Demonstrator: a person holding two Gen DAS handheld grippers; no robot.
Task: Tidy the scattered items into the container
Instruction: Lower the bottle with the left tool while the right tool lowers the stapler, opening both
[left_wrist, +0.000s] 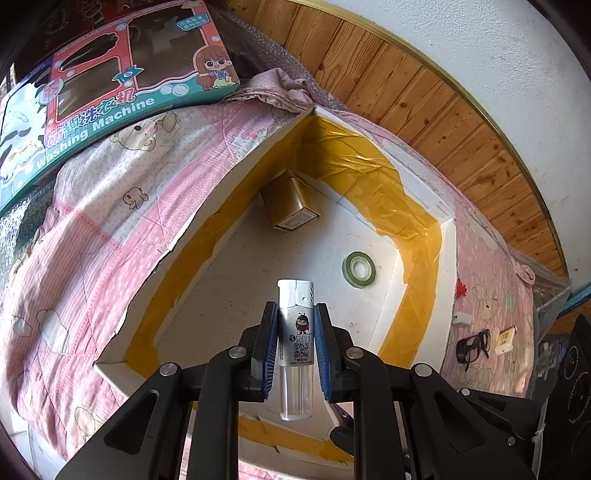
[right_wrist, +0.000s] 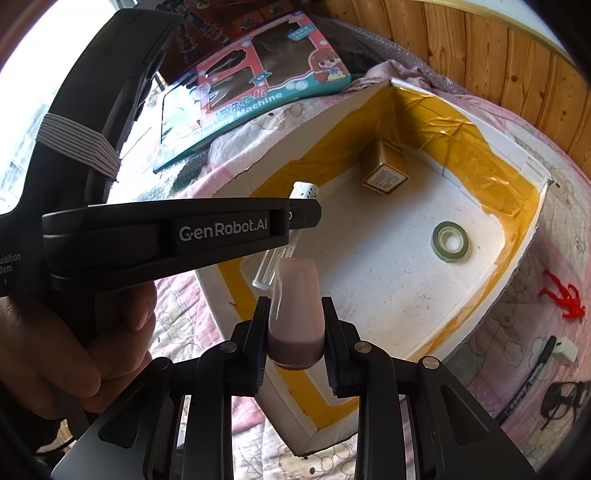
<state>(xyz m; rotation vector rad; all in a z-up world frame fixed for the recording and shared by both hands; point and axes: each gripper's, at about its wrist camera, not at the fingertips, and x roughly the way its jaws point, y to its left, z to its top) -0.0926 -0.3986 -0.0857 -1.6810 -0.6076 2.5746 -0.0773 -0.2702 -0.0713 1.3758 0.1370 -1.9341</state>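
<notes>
The left tongs (left_wrist: 295, 347) are clamped on a lighter (left_wrist: 295, 350), which stands upright between the pads, its clear base toward the camera and its white cap pointing away. The right tongs (right_wrist: 295, 332) are clamped on a small pink bottle (right_wrist: 295, 314), held the same way. Both are hanging over the open foam box (left_wrist: 448, 258), so neither thing is in it yet. In the right view the left tongs cross just ahead and to the left of the bottle, with a hand (right_wrist: 74, 354) gripping their handle.

Beyond the left tongs, on the box floor, a roll of green tape (left_wrist: 357, 268) lies a little to the right, and farther off, in the far corner, sits a gold tin (left_wrist: 290, 201). Those two already look tidied.

To the right of both tongs, outside the box on the pink quilt (left_wrist: 110, 206), things remain: glasses (left_wrist: 474, 345), a small yellow packet (left_wrist: 505, 340), a white plug (right_wrist: 563, 350), a black pen (right_wrist: 528, 384) and a red figure (right_wrist: 563, 299). Far off to the left, a toy washing-machine box (left_wrist: 122, 74) leans against the quilt.

I judge the job roughly a third done: two in, two about to drop, several to fetch.
</notes>
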